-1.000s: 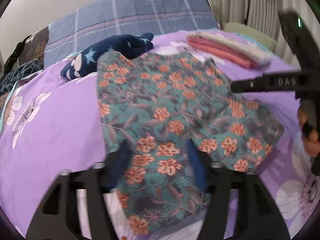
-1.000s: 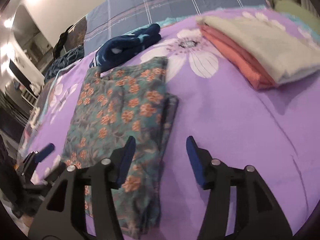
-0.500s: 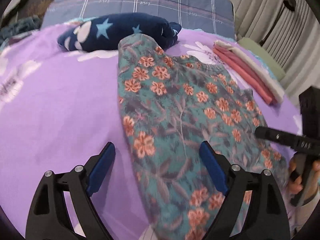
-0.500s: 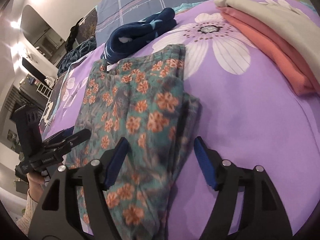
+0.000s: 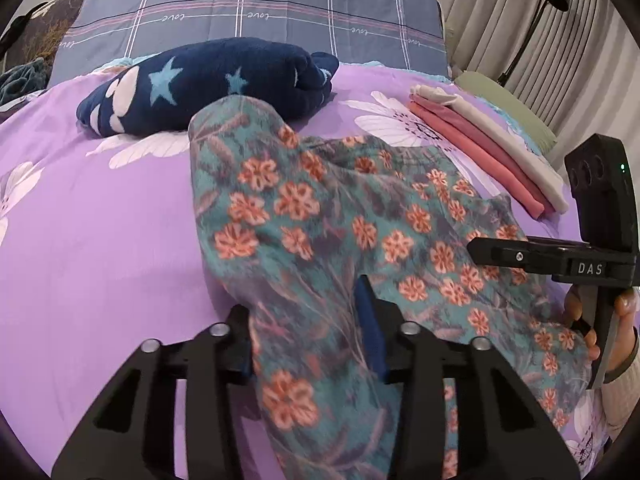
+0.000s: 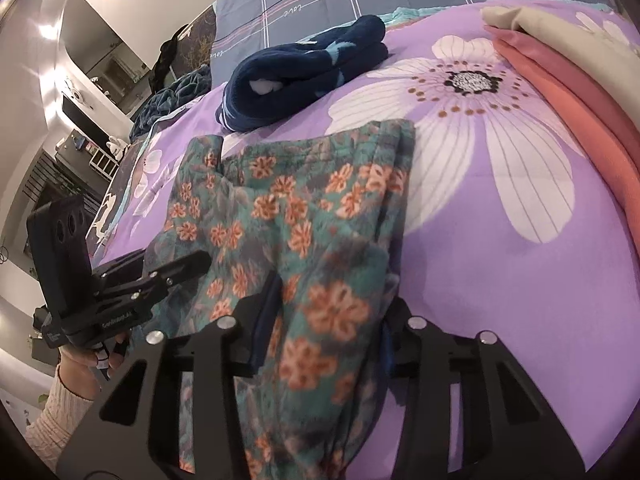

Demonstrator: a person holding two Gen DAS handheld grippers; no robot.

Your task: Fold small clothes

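While its jaws are closing, the left gripper (image 5: 308,332) has the near edge of the floral garment (image 5: 340,240) bunched up between its two fingers, the blue pads set close against the cloth on either side, so it reads as a narrow grip on the fabric. The right gripper (image 6: 328,320) does the same at the other near corner: its jaws are closing too, with a thick fold of the teal, orange-flowered cloth standing up between the fingers and hiding most of the right pad. Each gripper shows in the other's view, held in a hand (image 5: 616,328) with a pale knitted sleeve (image 6: 56,412). Beyond the grippers the garment lies spread on the purple flowered bedsheet (image 5: 100,240), its far end reaching toward a rolled dark blue blanket with stars (image 5: 208,84), which sits just beyond it. To the right of the garment, apart from it, a stack of folded clothes (image 5: 492,152) in pink, coral and cream rests on the sheet. Behind everything lies a blue-grey checked pillow (image 5: 248,12), and curtains (image 5: 520,20) hang at the far right.
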